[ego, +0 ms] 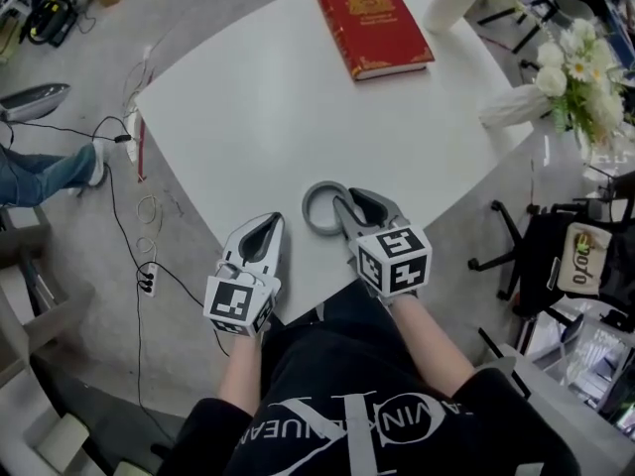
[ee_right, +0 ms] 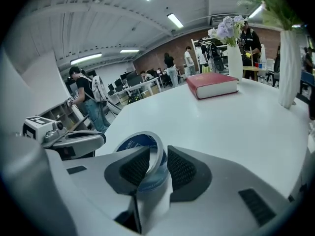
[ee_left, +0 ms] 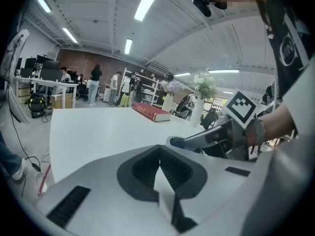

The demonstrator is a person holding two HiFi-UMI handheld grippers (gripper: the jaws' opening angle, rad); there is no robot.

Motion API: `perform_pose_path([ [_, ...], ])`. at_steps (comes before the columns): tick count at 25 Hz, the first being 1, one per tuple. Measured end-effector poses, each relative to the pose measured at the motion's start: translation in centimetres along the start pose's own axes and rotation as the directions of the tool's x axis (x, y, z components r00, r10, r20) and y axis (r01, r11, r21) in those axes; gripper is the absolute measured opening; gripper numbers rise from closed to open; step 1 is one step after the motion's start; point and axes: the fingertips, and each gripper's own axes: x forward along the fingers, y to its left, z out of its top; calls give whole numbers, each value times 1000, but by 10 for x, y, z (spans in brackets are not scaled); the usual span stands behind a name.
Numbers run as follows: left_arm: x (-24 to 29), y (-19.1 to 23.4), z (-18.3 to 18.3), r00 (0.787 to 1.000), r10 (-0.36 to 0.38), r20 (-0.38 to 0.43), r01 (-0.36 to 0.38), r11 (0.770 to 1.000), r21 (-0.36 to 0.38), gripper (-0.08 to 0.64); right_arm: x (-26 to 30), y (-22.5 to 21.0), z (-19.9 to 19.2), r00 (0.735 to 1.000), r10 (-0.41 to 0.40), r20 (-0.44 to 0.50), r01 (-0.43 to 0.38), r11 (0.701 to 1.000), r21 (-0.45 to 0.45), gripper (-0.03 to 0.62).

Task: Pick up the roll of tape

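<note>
Waiting on the left: grey-and-white left gripper [ego: 264, 230], at the near edge of the round white surface [ego: 298, 97]; jaws clenched tip to tip, nothing between them; aimed up the surface past the tape's left side, not at it.

Lying in the middle: grey roll of tape with a blue-printed core [ego: 309, 209], flat on the surface near its front edge, hole facing up; just right of the left gripper's tips, apart from them; a ring with no long axis, so graspable only across its wall.

Straddling on the right: grey-and-white right gripper [ego: 349, 204], plainly the nearer of the two; jaws released but set astride the roll's right-hand wall, one pad inside the hole and the other outside, both close against the wall, no clear squeeze showing in the right gripper view.

Deciding relation: ring wall edge-on between the right jaws, running along the gripper's line and not across it; judged ready for a pinch and a lift with no further reach.

Watching for: judged risk of a shallow bite near the rim, with the roll tipping or slipping as it leaves the surface.

Sitting far back: red hardback book with gold ornament [ego: 372, 23], then a white vase [ego: 448, 6], both well apart from the tape and out of the way.
</note>
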Motion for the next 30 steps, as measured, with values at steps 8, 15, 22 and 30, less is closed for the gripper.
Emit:
perform_pose_path([
  [8,-5,5,0,1000,28,12,-28,999,-22,2,10,1,2,997,-41,-67,32,992,-121,71],
  [15,-13,16,7,997,65,37,-64,997,-31,2,4,-3,5,997,-66,-41,54,969,-243,64],
  [22,-16,20,17,995,76,56,-74,996,-42,2,-11,-15,26,998,-66,25,70,977,-203,64],
  [30,-16,22,40,993,76,91,-73,997,-32,2,-28,-20,51,994,-58,97,74,982,-174,64],
])
